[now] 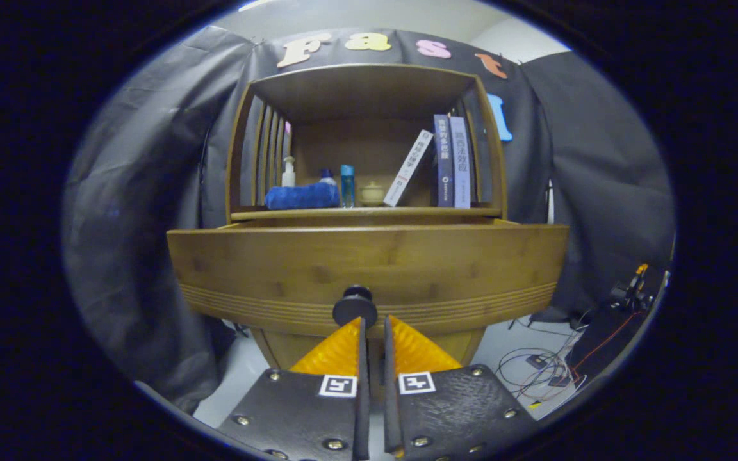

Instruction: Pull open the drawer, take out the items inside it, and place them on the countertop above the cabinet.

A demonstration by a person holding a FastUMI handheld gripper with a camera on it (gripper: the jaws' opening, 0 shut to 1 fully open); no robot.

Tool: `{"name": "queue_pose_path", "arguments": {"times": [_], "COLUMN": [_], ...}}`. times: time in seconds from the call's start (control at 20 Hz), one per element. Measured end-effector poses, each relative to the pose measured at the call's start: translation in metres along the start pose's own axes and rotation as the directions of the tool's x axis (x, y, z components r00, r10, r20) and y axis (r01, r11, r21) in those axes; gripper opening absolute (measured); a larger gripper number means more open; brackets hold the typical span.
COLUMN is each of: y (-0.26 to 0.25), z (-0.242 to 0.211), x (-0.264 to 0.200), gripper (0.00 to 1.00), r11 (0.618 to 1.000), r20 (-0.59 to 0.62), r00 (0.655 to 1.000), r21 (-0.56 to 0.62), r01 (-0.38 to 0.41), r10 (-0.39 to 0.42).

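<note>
Two fingers of the tool (373, 321) sit nearly together just under the dark knob (355, 304), apparently pinching its stem to pull, though actual contact is hidden. Drawer (369, 269) front bulges out from the cabinet, seemingly partly open; its contents are out of sight. Worktop (366, 213) above carries a blue cloth (302, 196), bottles and books.

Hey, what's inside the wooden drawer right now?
Its contents are hidden: the drawer front blocks the inside from this low angle. The drawer looks pulled out a little below the shelf. The gripper has its fingers nearly together just under the dark knob.
</note>
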State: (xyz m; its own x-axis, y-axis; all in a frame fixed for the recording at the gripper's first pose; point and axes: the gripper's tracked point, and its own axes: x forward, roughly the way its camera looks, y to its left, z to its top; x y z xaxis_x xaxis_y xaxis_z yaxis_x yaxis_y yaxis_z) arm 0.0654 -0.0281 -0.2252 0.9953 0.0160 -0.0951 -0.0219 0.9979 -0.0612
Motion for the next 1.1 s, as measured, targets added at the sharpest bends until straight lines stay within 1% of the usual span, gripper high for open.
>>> {"name": "queue_pose_path", "arguments": {"times": [0.05,0.1,0.15,0.25,0.35,0.55,0.65,0.7,0.85,0.9,1.0,1.1], "y": [-0.005,-0.005,-0.004,0.001,0.005,0.016,0.011,0.012,0.021,0.024,0.023,0.025], "z": [0.004,0.013,0.025,0.048,0.066,0.088,0.1,0.107,0.119,0.118,0.112,0.103], "x": [-0.001,-0.003,-0.006,-0.013,-0.014,-0.003,0.006,0.013,0.04,0.048,0.066,0.089], "gripper": [0.1,0.08,0.08,0.2,0.4,0.79,0.99,0.99,0.99,0.99,0.99,0.99], "r11": [1.0,1.0,1.0,1.0,1.0,1.0,1.0,1.0,1.0,1.0,0.999,0.995], "r20": [-0.003,0.011,0.038,0.073,0.076,-0.004,-0.041,-0.059,-0.116,-0.151,-0.237,-0.331], "r00": [1.0,1.0,0.999,0.997,0.997,1.0,0.999,0.998,0.993,0.988,0.971,0.943], "r21": [-0.015,-0.02,-0.018,-0.022,-0.019,-0.009,-0.014,-0.018,-0.007,0.001,0.045,0.097], "r01": [0.018,0.017,0.015,0.005,0.012,-0.012,0.023,0.025,-0.006,-0.014,-0.004,0.001], "r10": [-0.018,-0.017,-0.014,-0.003,-0.01,0.012,-0.023,-0.026,0.005,0.014,0.015,0.031]}}
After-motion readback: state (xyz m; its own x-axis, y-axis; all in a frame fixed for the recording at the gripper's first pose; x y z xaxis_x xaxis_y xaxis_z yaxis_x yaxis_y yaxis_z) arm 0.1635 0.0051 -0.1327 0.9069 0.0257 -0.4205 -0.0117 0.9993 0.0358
